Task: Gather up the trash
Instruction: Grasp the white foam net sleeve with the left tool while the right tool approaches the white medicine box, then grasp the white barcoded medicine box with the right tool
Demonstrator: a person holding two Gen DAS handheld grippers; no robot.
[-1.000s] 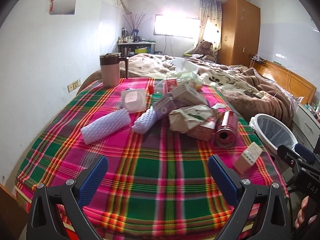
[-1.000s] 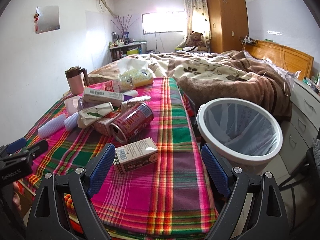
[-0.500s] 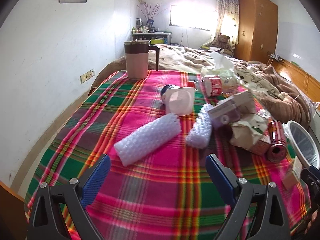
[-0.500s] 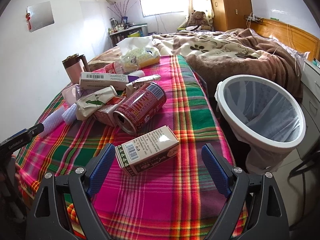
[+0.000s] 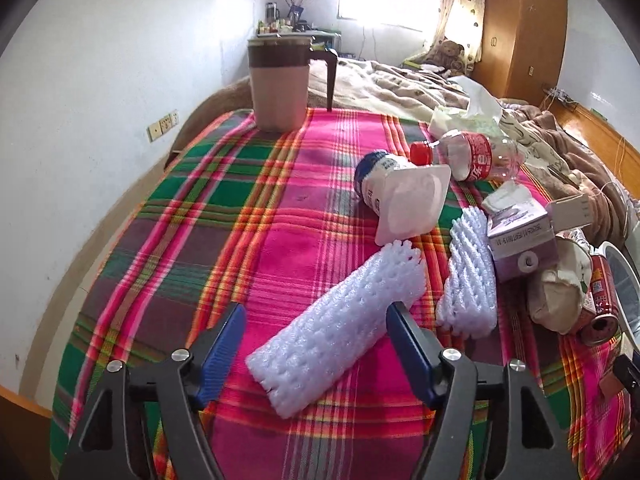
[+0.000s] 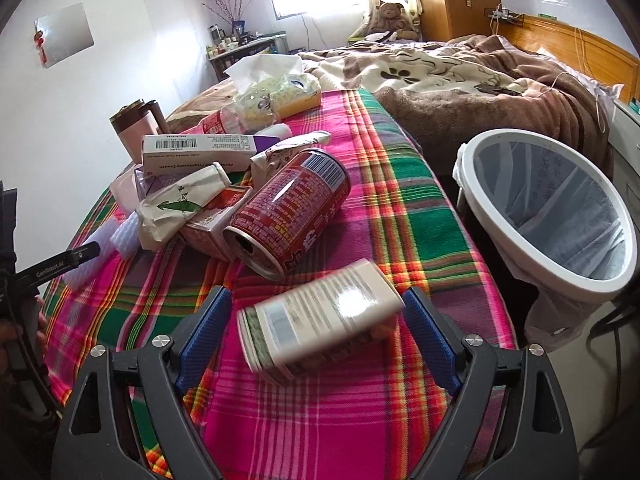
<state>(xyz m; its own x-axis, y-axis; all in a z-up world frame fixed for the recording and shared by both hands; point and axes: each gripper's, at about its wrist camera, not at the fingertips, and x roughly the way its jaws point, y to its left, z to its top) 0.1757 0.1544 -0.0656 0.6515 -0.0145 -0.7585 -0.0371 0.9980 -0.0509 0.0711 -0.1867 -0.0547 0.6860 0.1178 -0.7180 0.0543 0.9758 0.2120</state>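
Observation:
Trash lies on a plaid tablecloth (image 5: 280, 208). My left gripper (image 5: 316, 336) is open, its jaws on either side of the near end of a white foam net sleeve (image 5: 340, 320). A second foam sleeve (image 5: 470, 276) lies to its right. My right gripper (image 6: 316, 320) is open around a small white carton (image 6: 320, 320), which looks blurred. A red can (image 6: 292, 212) lies on its side just beyond it. The white trash bin (image 6: 552, 216) with a liner stands off the table's right edge.
A brown lidded mug (image 5: 278, 80) stands at the far left of the table. A yogurt cup (image 5: 404, 200), plastic bottle (image 5: 476, 156), purple carton (image 5: 520, 236), boxes and a tissue pack (image 6: 276, 96) crowd the middle. A bed (image 6: 480, 76) lies beyond.
Both grippers moved forward. The left now straddles the foam sleeve; the right now straddles the small carton, which was ahead of it before.

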